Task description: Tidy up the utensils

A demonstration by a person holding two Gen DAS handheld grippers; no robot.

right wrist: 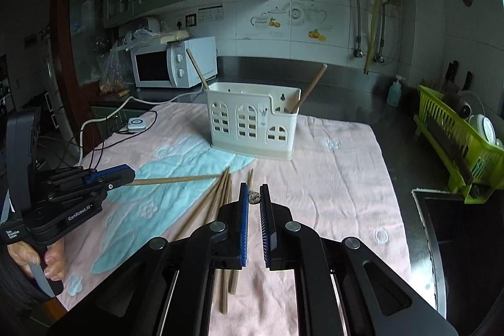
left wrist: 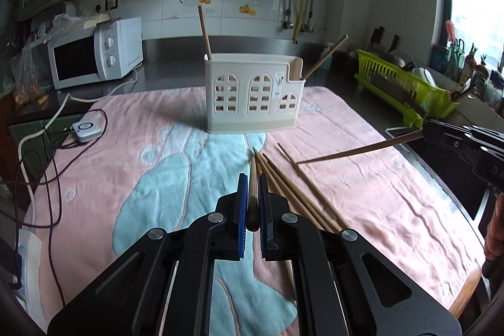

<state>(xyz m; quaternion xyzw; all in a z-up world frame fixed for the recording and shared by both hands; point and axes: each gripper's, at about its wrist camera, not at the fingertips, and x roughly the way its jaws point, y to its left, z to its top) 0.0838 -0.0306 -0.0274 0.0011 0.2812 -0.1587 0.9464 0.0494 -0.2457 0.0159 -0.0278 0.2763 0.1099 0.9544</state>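
Low in the frame, the left gripper (left wrist: pixel 252 194) is clamped on one chopstick (left wrist: pixel 253 178). The right gripper (right wrist: pixel 254 197) likewise pinches another chopstick (left wrist: pixel 356 151). Loose chopsticks (right wrist: pixel 217 194) lie mid-frame on the pink towel (right wrist: pixel 330 178), below the white holder (right wrist: pixel 252 122) at centre.

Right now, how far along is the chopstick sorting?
Done: two chopsticks stand in the cream utensil holder, one at each end. In hand: the left gripper and the right gripper each clamp one chopstick. Left: the loose chopsticks lying on the pink towel.
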